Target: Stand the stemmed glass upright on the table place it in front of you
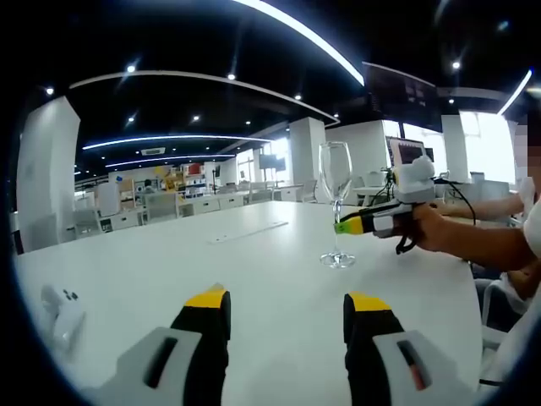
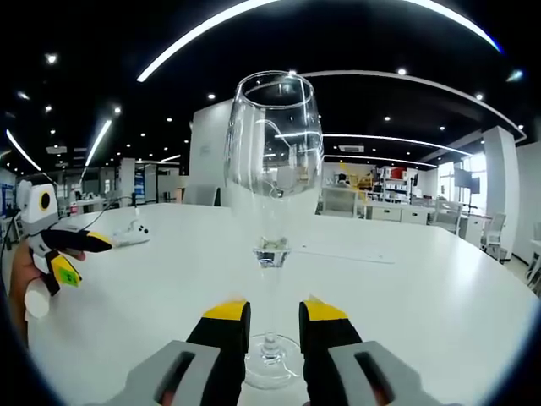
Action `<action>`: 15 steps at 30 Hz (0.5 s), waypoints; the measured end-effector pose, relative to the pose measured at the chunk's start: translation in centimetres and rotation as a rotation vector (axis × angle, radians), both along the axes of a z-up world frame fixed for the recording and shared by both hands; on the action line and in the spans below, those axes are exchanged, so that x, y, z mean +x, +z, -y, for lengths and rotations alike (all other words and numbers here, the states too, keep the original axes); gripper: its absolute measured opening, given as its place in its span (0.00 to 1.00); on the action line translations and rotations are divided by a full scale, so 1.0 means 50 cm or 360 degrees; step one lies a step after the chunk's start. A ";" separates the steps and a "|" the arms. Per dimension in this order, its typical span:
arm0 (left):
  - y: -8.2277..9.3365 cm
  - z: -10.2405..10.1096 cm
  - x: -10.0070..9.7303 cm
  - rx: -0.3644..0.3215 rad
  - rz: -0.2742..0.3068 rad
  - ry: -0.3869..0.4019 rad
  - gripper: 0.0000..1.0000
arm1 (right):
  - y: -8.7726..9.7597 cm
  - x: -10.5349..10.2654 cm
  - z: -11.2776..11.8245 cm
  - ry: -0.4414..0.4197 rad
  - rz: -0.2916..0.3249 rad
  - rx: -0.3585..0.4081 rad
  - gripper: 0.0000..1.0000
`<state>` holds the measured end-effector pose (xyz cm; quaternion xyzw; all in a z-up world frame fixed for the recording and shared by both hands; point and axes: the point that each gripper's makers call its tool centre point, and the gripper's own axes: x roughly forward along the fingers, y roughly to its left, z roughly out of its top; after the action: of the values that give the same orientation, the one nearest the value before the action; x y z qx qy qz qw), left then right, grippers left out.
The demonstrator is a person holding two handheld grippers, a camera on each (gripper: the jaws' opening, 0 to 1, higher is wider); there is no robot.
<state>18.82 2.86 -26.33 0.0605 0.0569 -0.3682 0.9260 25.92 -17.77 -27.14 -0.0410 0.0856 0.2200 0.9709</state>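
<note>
Standing upright on its round foot on the white table [image 1: 254, 254], the stemmed glass [image 1: 336, 203] is clear and appears empty, its bowl uppermost and its base flat on the tabletop. In the left gripper view the right gripper [image 1: 351, 225] reaches in from the right, held by a person's hand [image 1: 435, 227], with its yellow-green jaw tips at the stem about midway between bowl and foot. In the right gripper view the same glass [image 2: 272, 220] rises directly ahead, and the right gripper [image 2: 272, 326] has its two yellow-tipped jaws set to either side of the lower stem, just above the foot; the jaws stand close about the stem with a narrow gap on each side, so whether they actually press it I cannot tell. The left gripper [image 1: 287, 309] sits low over the table with its jaws spread well apart and nothing between them, well short of the glass. It appears again at the left edge of the right gripper view [image 2: 74, 254], gripped by a hand, its yellow tips parted. A small white object [image 2: 135, 231] lies on the table just beyond it; it also shows at the lower left of the left gripper view. A thin pale strip [image 1: 250, 231] lies flat on the far tabletop. Desks, chairs and columns stand behind under curved ceiling lights.
</note>
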 end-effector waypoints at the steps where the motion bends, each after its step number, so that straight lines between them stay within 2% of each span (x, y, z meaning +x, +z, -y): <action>1: 0.000 0.000 0.000 0.0000 0.0000 0.0001 0.54 | 0.000 0.000 -0.001 0.0000 0.0000 -0.0002 0.27; 15: 0.001 0.000 0.001 -0.0002 0.0003 -0.0001 0.54 | -0.006 0.015 -0.004 0.0007 -0.0014 -0.0027 0.27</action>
<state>18.86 2.85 -26.29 0.0602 0.0559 -0.3685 0.9260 26.68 -17.57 -27.43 -0.0486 0.0916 0.2216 0.9696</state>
